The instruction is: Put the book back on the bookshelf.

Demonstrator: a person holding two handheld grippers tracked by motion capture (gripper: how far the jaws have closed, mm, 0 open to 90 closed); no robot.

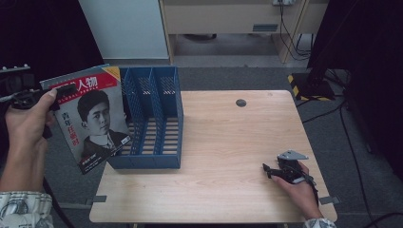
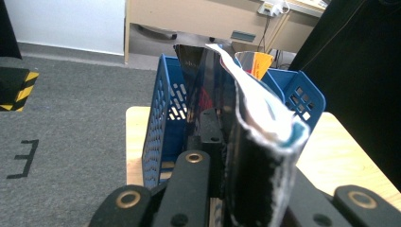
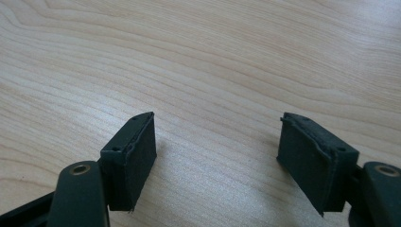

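Black two-jaw grippers with brass-ringed pivots, a grey three-cornered plate, and patterned white sleeves.

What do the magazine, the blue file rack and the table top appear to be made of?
Magazine: glossy printed paper, judging by the sheen on its cover and the thin page edges in the left gripper view. Blue file rack: probably moulded plastic, uniform colour with perforated walls and a slatted floor. Table top: pale wood-grain surface, matte; likely laminate, though solid wood can't be ruled out.
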